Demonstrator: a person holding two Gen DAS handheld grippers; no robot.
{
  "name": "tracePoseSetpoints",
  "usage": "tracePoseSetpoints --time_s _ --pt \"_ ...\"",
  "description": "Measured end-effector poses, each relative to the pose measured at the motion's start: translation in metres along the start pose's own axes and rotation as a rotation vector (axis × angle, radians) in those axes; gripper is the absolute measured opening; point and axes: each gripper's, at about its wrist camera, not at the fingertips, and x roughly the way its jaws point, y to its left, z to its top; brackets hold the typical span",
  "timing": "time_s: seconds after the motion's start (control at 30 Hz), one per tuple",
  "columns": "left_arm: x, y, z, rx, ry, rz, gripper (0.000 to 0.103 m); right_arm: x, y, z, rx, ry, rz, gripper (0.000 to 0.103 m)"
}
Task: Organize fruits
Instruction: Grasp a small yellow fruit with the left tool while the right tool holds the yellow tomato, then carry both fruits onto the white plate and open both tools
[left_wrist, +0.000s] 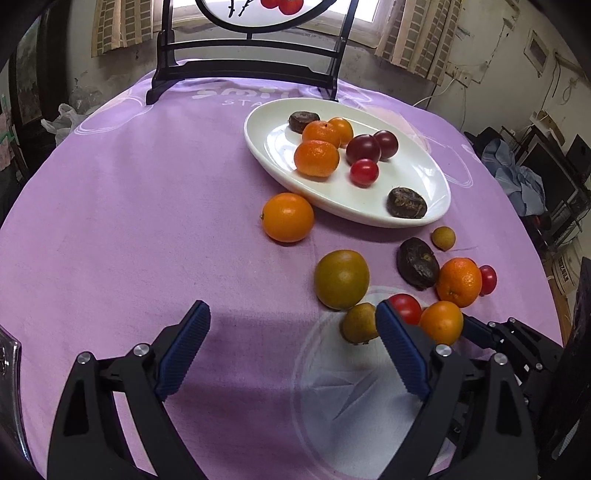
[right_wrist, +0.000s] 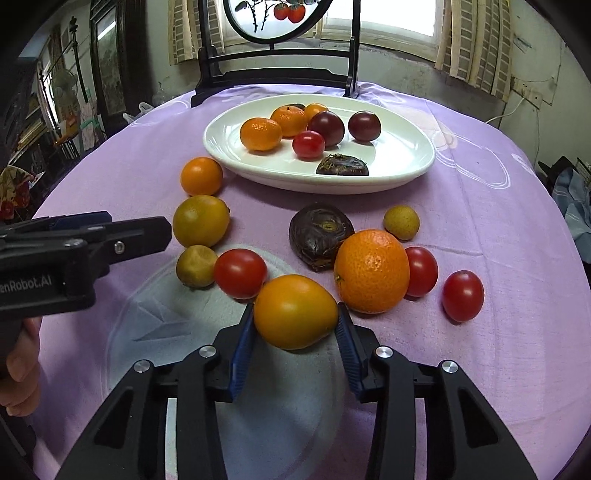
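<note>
The right gripper has its two blue pads pressed on the sides of a smooth, egg-shaped yellow-orange fruit. The jaws stand about half closed, with the fruit squeezed between them. The fruit sits low over the purple tablecloth, right at the near edge of the pile of loose fruit. Its long side runs left to right, from one pad to the other.

The big white oval plate lies straight ahead of this gripper, farther up the table. It already has small oranges, dark plums, a red tomato and a wrinkly brown fruit in it. Between the held fruit and the plate sit a bumpy round orange, a dark wrinkled fruit and a shiny red tomato. So I think the fruit has to go up first, then forward over these, then down onto a bare spot at the left of the plate.

The left gripper is wide open with nothing in it. It hangs over bare cloth, and a small dull green-brown fruit sits just past its right pad. The right hand is the one with the fruit, so the right hand should do the carry
</note>
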Motion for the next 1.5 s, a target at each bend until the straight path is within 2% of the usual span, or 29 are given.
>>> tracePoseSetpoints --time_s 0.17,0.27,0.4,0.6,0.73,0.8,0.87,1.0,1.07,1.13,1.17,1.27,1.4,1.5 --pt "-0.004 -0.012 -0.006 0.048 -0.012 0.002 0.089 -0.015 -0.009 -0.004 -0.004 -0.023 0.040 0.043" --pt "-0.004 -0.021 -0.011 0.087 -0.007 -0.013 0.089 -0.025 -0.021 -0.004 0.020 -0.051 0.031 0.043" --pt "0.002 -0.033 -0.018 0.155 0.018 0.008 0.089 -0.030 -0.035 -0.004 0.054 -0.059 0.002 0.043" --pt "0.007 -0.037 -0.023 0.185 0.031 0.020 0.089 -0.041 -0.034 -0.002 0.040 -0.096 -0.003 0.043" --pt "0.012 -0.041 -0.026 0.213 0.043 0.020 0.065 -0.046 -0.035 -0.001 0.038 -0.114 -0.005 0.043" --pt "0.016 -0.043 -0.027 0.222 0.050 0.026 0.064 -0.050 -0.036 -0.001 0.040 -0.124 -0.005 0.043" --pt "0.018 -0.044 -0.027 0.231 0.048 0.028 0.056 -0.054 -0.035 -0.001 0.037 -0.135 -0.003 0.043" --pt "0.022 -0.052 -0.027 0.243 0.026 0.031 0.050 -0.058 -0.030 -0.001 0.020 -0.148 0.007 0.043" --pt "0.024 -0.057 -0.027 0.249 0.014 0.029 0.041 -0.059 -0.027 -0.002 0.012 -0.150 0.010 0.043" --pt "0.025 -0.061 -0.025 0.244 0.003 0.030 0.036 -0.058 -0.025 -0.002 0.006 -0.147 0.010 0.043" --pt "0.026 -0.062 -0.025 0.241 -0.001 0.030 0.029 -0.057 -0.025 -0.002 0.003 -0.145 0.010 0.043" --pt "0.025 -0.060 -0.025 0.234 -0.002 0.019 0.028 -0.057 -0.024 -0.002 0.002 -0.143 0.009 0.043" --pt "0.014 -0.056 -0.026 0.210 0.015 -0.043 0.028 -0.058 -0.026 -0.002 0.008 -0.147 0.008 0.043" --pt "0.002 -0.057 -0.026 0.220 -0.027 -0.039 0.028 -0.058 -0.025 -0.002 0.005 -0.150 0.011 0.043"
